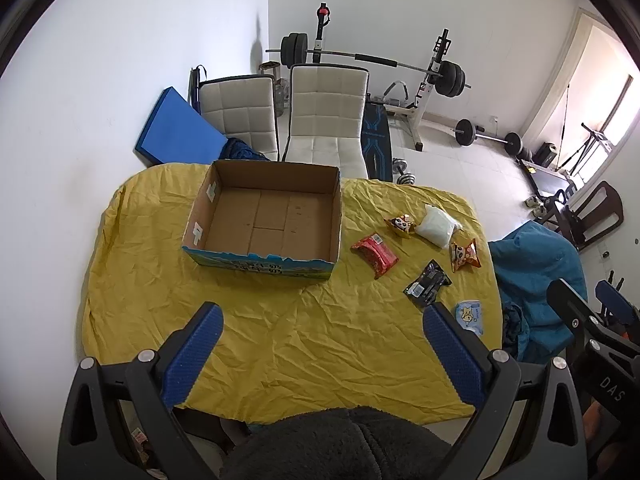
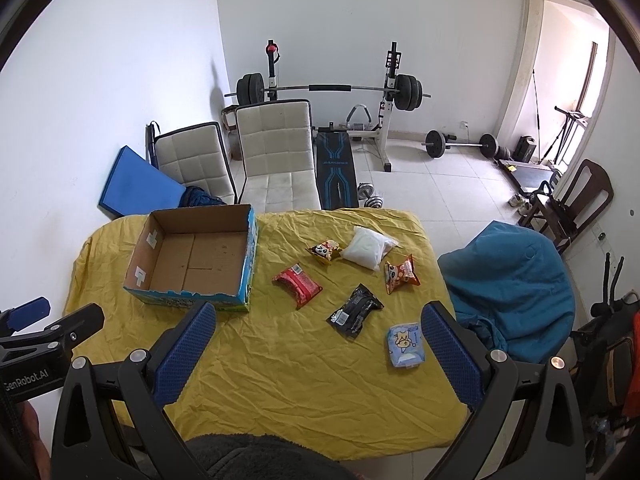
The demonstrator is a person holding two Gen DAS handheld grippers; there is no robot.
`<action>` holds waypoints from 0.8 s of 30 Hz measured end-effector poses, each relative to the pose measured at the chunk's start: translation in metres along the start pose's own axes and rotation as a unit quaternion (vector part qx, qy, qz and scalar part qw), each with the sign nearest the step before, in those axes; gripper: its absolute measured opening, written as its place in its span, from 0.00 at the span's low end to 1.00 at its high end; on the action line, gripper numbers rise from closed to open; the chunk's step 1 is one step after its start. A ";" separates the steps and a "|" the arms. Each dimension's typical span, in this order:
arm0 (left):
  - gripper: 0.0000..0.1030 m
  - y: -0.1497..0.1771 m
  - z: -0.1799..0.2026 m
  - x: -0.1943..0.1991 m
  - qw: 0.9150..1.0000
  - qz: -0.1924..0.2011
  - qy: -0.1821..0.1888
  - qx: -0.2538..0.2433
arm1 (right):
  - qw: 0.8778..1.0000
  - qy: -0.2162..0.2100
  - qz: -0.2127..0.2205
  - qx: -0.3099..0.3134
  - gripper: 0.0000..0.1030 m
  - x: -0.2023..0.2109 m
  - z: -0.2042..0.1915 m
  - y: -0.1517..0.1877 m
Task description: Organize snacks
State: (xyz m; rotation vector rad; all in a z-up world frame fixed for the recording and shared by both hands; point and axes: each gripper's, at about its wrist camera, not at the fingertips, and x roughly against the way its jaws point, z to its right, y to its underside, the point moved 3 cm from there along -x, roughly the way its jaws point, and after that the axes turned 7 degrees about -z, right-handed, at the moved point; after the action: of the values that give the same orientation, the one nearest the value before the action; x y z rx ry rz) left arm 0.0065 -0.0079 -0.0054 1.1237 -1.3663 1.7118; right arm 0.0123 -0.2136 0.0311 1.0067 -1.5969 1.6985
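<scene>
An empty cardboard box (image 1: 264,220) (image 2: 196,260) with blue printed sides stands on the yellow tablecloth (image 1: 280,340) (image 2: 300,380). To its right lie several snack packets: a red one (image 1: 375,255) (image 2: 297,283), a black one (image 1: 427,282) (image 2: 354,311), a white bag (image 1: 436,225) (image 2: 369,253), two orange cartoon packets (image 1: 464,255) (image 2: 401,274) (image 2: 324,251), and a light blue pack (image 1: 469,316) (image 2: 405,345). My left gripper (image 1: 322,326) hangs open above the near table, holding nothing. My right gripper (image 2: 318,324) is open too, over the near right side.
Two white padded chairs (image 1: 326,120) (image 2: 276,152) stand behind the table, a blue mat (image 1: 176,128) leans on the wall. A barbell rack (image 2: 332,92) and weights fill the back. A blue-covered seat (image 2: 512,288) sits right of the table.
</scene>
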 end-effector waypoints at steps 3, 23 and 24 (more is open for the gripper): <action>1.00 0.001 0.001 -0.001 1.000 -0.001 0.000 -0.001 | 1.000 -0.003 -0.002 -0.002 1.00 -0.002 0.000 0.001; 1.00 -0.042 0.044 -0.091 0.998 -0.032 0.049 -0.013 | 0.993 0.009 -0.066 -0.100 1.00 -0.074 0.088 -0.001; 1.00 -0.048 0.052 -0.106 0.998 -0.037 0.041 -0.023 | 0.991 0.012 -0.074 -0.113 1.00 -0.085 0.100 -0.002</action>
State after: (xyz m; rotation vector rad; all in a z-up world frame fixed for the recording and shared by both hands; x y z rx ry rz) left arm 0.1032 -0.0456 -0.0784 1.0549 -1.2919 1.6471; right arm 0.0722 -0.3065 -0.0402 0.9607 -1.6135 1.3922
